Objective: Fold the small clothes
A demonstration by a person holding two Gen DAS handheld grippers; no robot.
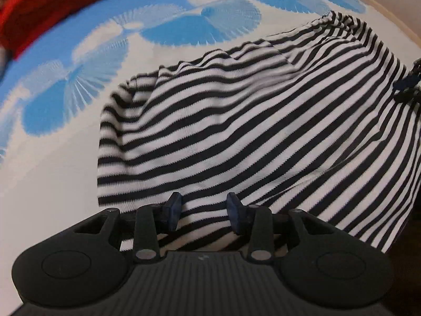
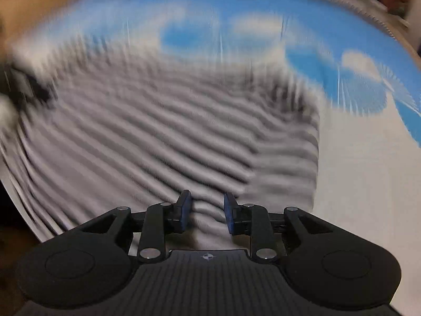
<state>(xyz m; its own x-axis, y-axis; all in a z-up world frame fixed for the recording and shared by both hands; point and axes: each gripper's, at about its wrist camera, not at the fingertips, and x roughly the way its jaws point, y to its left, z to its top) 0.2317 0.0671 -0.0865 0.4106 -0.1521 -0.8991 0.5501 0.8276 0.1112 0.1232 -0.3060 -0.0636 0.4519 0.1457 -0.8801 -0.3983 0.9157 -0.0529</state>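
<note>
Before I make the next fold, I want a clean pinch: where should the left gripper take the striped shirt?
Probably the near hem of the striped shirt, just ahead of the left gripper. Come in low from the near side: that edge lies flat on the sheet, while the far edge is bunched and wrinkled.

A blue and white sheet [image 1: 163, 8] with fan patterns covers the surface. Far ahead to the left lies a red cloth [image 1: 52, 5].

No readable text, brand, label or number shows in either view (only a tiny compass-like mark on the ribbed black gripper body [image 2: 208, 257], no letters).
</note>
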